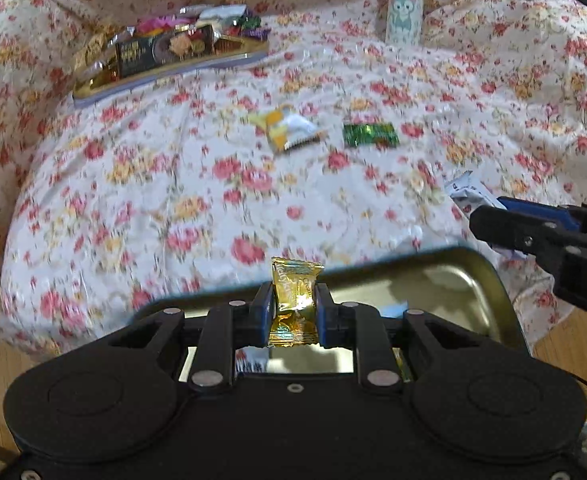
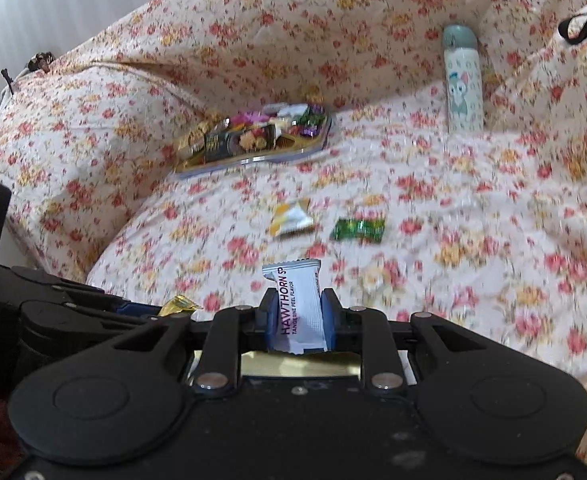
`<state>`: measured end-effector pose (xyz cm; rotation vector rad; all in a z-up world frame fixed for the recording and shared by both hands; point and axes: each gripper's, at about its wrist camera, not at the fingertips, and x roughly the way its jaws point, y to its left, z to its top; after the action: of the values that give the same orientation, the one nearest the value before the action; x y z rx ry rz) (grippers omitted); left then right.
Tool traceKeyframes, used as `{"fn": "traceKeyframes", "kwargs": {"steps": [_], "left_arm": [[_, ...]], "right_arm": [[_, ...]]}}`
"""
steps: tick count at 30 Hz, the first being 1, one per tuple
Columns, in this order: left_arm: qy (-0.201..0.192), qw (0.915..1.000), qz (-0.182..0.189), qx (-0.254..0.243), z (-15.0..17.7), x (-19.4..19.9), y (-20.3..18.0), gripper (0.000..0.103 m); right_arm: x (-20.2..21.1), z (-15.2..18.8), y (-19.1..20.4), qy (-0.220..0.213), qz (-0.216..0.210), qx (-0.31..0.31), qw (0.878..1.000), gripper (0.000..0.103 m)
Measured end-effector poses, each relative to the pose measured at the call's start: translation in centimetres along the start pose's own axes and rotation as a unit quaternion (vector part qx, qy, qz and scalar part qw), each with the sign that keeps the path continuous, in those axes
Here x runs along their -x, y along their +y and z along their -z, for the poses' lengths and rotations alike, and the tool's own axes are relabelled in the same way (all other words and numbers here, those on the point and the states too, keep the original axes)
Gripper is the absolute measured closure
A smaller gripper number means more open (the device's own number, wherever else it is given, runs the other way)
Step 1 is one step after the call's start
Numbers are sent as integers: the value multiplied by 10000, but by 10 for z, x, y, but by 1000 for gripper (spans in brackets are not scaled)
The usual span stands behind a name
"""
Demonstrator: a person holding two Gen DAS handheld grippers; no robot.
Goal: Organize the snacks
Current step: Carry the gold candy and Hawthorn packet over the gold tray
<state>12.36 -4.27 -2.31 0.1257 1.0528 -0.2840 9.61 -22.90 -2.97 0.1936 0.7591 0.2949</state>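
Left wrist view showed the left gripper [image 1: 294, 312] clenched on a gold-wrapped candy [image 1: 294, 307], held above the open gold tin [image 1: 445, 280]. Just right of that tin, the right gripper [image 2: 296, 316] gripped a white hawthorn bar [image 2: 299, 312]. Beyond the tin, a yellow-white packet [image 1: 289, 128] and a green candy [image 1: 369, 135] lay apart on the floral cover [image 1: 173, 200]; farther still sat the filled snack tray [image 1: 165, 60].

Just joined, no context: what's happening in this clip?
A person is sorting snacks on a floral cloth. The left gripper is shut on a gold candy above an empty tin; the right gripper is shut on a white hawthorn packet. Two snacks lie loose.
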Motion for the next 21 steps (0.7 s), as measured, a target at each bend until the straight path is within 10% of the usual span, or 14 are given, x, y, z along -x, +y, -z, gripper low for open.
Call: {"fn": "traceKeyframes", "kwargs": {"steps": [21], "left_arm": [[984, 9926, 638, 330, 47, -12, 4, 75]], "right_arm": [[8, 41, -2, 929, -57, -66, 9956, 79]]}}
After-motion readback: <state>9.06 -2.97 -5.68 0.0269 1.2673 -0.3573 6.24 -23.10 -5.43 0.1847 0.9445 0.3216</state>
